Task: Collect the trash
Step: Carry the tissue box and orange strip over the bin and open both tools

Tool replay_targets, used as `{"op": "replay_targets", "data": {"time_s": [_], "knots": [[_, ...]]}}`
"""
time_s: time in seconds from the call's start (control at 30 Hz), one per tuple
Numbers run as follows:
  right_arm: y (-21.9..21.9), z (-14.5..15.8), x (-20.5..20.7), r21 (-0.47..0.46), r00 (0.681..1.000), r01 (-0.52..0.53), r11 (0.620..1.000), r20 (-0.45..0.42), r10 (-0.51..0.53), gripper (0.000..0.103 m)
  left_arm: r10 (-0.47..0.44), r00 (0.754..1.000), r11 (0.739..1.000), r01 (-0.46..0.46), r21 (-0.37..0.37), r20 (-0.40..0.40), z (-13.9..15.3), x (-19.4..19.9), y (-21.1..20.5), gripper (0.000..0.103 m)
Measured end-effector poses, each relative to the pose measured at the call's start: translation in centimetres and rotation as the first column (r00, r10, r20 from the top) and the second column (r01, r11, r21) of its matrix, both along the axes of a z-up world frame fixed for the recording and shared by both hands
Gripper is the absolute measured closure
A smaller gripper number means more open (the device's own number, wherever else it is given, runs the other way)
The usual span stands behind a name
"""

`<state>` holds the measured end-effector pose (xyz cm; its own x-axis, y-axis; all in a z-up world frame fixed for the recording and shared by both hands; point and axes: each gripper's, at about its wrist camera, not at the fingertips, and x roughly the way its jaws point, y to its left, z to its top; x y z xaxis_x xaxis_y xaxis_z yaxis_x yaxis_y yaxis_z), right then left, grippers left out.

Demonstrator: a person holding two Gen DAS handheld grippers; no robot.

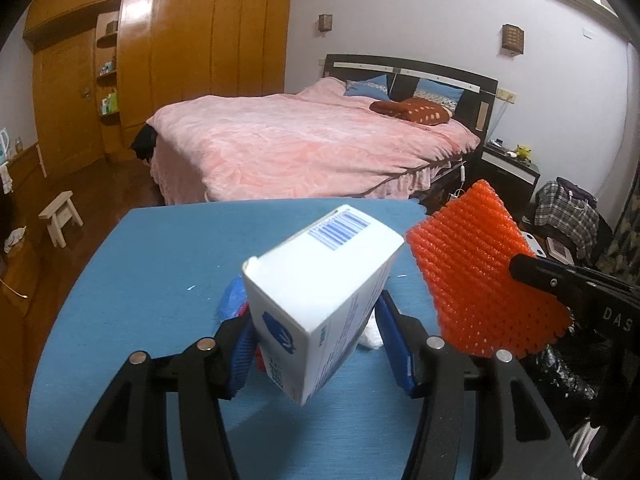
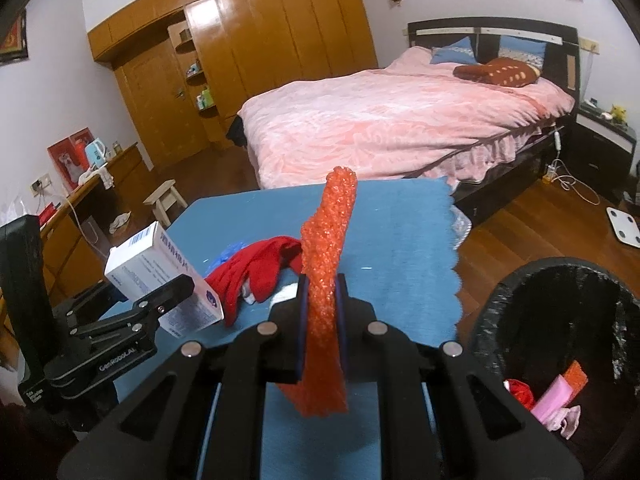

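Note:
My left gripper [image 1: 316, 340] is shut on a white and blue cardboard box [image 1: 320, 292] and holds it tilted above the blue table [image 1: 160, 264]. The box also shows in the right wrist view [image 2: 160, 276], at the left. My right gripper [image 2: 322, 312] is shut on an orange foam net [image 2: 326, 300] held edge-on above the table; the net shows broadside in the left wrist view [image 1: 476, 272], to the right of the box. A red cloth [image 2: 260, 268] and a blue crumpled piece [image 2: 232, 250] lie on the table.
A black-lined trash bin [image 2: 496, 312] stands at the right of the table, with pink, red and orange scraps inside. A pink bed [image 1: 304, 148] is beyond the table. A small wooden stool [image 1: 60, 216] and a white scale [image 2: 624, 226] are on the wood floor.

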<state>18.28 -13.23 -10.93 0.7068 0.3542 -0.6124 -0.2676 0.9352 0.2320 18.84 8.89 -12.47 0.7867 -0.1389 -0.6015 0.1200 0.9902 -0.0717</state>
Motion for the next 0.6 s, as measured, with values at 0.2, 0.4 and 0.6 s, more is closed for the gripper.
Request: {"op": "replay_targets", "data": {"time_s": [0.2, 0.4, 0.6], "knots": [[-1.9, 0.4, -0.6, -0.007, 0.999, 0.042, 0.999, 0.011, -0.042, 0.091, -0.027, 1.0, 1.0, 0.027, -0.002, 0.015, 0.7, -0.2, -1.6, 0.047], [-4.3, 0.9, -1.2, -0.018, 0.995, 0.094, 0.995, 0.027, -0.093, 0.091, -0.069, 0.997, 0.998, 0.069, -0.006, 0.035, 1.5, -0.2, -3.8, 0.047], [-8.1, 1.2, -2.3, -0.028, 0.985, 0.169, 0.985, 0.042, -0.168, 0.091, -0.119, 0.991, 0.993, 0.12, -0.015, 0.055, 2.2, 0.1, -6.9, 0.047]]}}
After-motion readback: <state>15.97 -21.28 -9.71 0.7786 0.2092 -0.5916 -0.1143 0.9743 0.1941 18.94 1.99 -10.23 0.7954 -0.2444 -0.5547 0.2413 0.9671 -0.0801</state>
